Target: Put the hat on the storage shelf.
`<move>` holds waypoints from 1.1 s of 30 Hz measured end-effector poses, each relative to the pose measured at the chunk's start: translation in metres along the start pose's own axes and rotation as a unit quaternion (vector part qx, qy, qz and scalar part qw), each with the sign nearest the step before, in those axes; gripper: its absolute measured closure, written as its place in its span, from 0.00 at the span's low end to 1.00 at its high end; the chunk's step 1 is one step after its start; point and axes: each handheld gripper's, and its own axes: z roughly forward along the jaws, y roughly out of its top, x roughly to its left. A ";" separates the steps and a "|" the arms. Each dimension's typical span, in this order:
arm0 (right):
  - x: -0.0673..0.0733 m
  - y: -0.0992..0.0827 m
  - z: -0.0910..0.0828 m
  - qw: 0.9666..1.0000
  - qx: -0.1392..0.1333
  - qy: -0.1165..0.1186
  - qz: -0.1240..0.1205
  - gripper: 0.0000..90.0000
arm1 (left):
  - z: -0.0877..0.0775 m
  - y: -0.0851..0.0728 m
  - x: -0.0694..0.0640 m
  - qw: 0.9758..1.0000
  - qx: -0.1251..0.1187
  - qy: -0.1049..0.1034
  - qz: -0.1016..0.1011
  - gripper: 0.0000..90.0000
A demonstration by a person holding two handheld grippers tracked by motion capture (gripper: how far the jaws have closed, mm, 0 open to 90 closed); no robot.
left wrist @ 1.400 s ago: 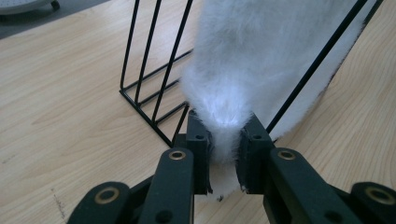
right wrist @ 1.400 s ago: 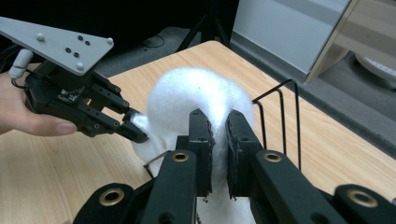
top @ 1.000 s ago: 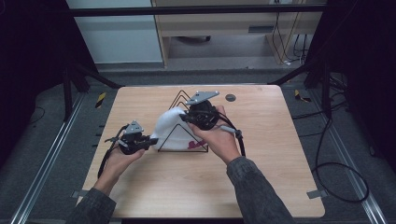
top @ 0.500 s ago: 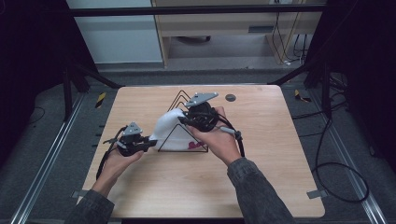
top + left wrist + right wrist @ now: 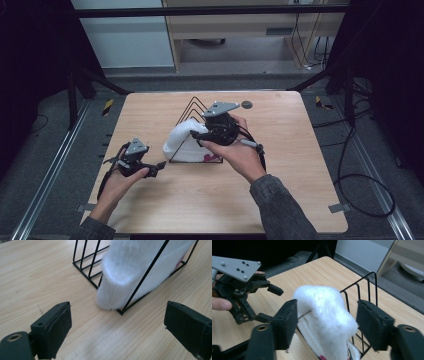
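Both grippers just released, seemingly, white slipper.

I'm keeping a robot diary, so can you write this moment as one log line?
left claw: open, beside rack | right claw: just opened, astride fluffy white thing | fluffy thing: in black wire rack | wooden table

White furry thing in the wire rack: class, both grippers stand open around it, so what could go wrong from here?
1. The white furry thing sticks out past the wire rack onto the table; it may slump or slide out.
2. The right gripper, jaws just opened, straddles its top; pulling away could snag the fur.
3. The left gripper, just opened, sits close to the rack's corner and could knock it.
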 end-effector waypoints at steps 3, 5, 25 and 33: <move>0.001 -0.001 -0.001 1.000 0.003 -0.005 0.003 0.28 | -0.001 -0.006 -0.002 1.000 -0.001 0.003 0.004 0.08; 0.001 -0.002 -0.003 1.000 -0.001 -0.010 0.005 0.26 | -0.002 -0.010 -0.002 1.000 -0.002 -0.006 0.004 0.09; -0.015 -0.048 -0.049 0.999 -0.007 -0.040 0.026 0.08 | 0.012 -0.039 0.004 0.999 0.040 0.028 -0.009 0.08; -0.025 -0.068 -0.064 0.998 -0.004 -0.055 0.042 0.11 | 0.018 -0.047 0.006 0.998 0.056 0.025 -0.022 0.07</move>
